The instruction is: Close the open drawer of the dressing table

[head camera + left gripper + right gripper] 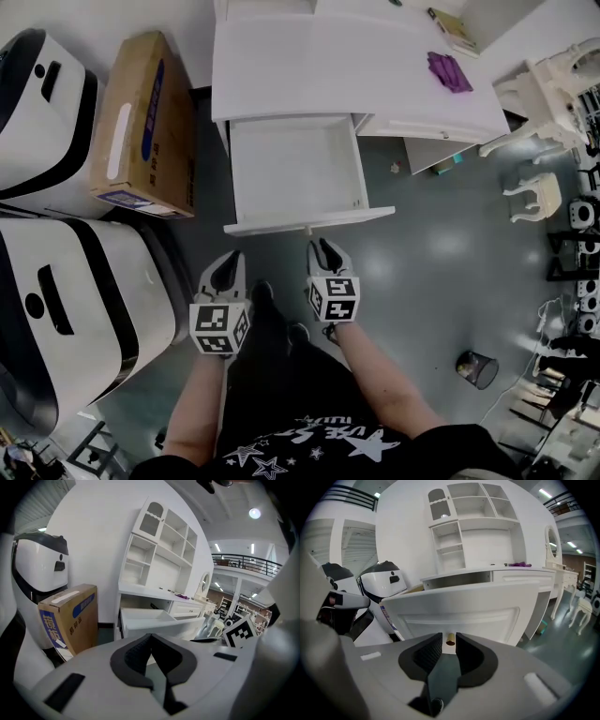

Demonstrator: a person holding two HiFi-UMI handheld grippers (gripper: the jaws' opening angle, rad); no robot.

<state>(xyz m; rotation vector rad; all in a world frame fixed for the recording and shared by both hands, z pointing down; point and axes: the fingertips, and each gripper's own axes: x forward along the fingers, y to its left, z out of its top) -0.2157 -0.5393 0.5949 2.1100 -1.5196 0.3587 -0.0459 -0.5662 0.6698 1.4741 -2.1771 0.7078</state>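
Drawer (295, 169) of dressing table (356, 75) pulled out; table rear cut off. Smooth white panelled front. Right gripper (325, 255) fingers apart, small brass knob (450, 641) visible through gap, unclamped. Left gripper (226, 270) fingers together, empty.

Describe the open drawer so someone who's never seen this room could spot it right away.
Find the white dressing table against the wall, beside the cardboard box. The open drawer juts from its left half, white and empty inside. Its neighbour, the shut drawer, sits flush, while this one is pulled far out.
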